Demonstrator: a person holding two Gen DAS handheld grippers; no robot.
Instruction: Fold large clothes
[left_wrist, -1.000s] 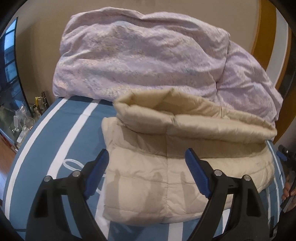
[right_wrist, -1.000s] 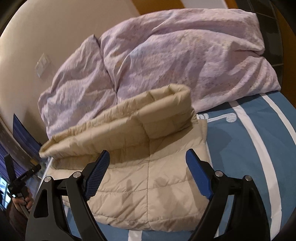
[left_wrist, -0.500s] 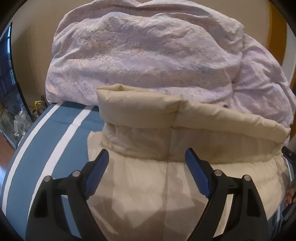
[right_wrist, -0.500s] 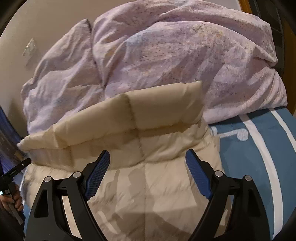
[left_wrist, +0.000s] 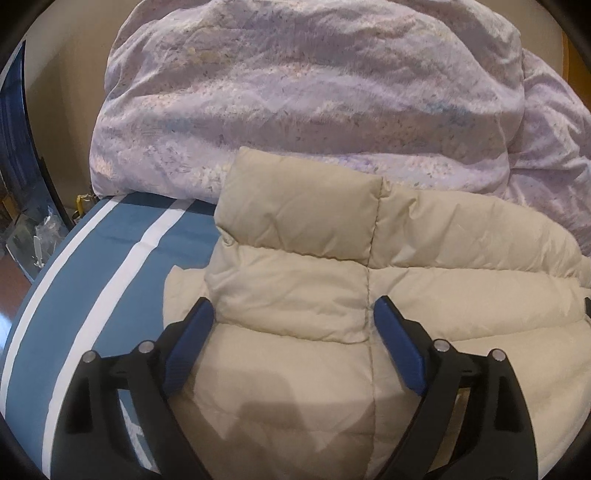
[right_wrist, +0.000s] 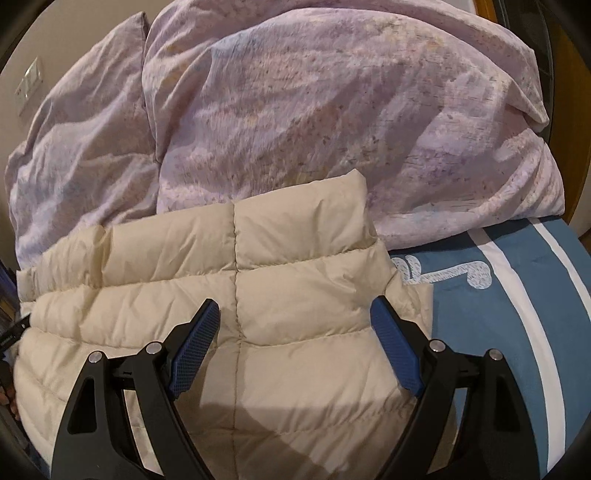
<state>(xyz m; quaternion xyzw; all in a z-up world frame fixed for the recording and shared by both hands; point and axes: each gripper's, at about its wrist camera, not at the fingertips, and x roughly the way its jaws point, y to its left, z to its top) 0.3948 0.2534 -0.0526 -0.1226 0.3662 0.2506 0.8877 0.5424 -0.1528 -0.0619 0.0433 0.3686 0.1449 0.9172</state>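
Change: against the views of a second ago, the jacket (left_wrist: 295, 288) is seen much larger and lower in both frames; both tongs are brought down close over it, and less of the blue bed (left_wrist: 110, 258) is shown.
Left tongs (left_wrist: 293, 332): jaws apart and opening; the fold's lower edge is seen between them, not pinched.
Right tongs (right_wrist: 295, 328): jaws apart, nothing clamped; the jacket's seam is framed between the blue pads (right_wrist: 194, 349).
Jacket: laid on the bed, centre to lower part of each frame, its upper part folded over into a thick puffy band; its far edge is set against the duvet (left_wrist: 314, 92).
Meaning: a grasp of the folded band at two spots is judged to be prepared, so a further fold is thought to remain.
Duvet: heaped across the top of both frames.
Containers: none are seen; the clutter at the far left edge of the left view is too small to be told.
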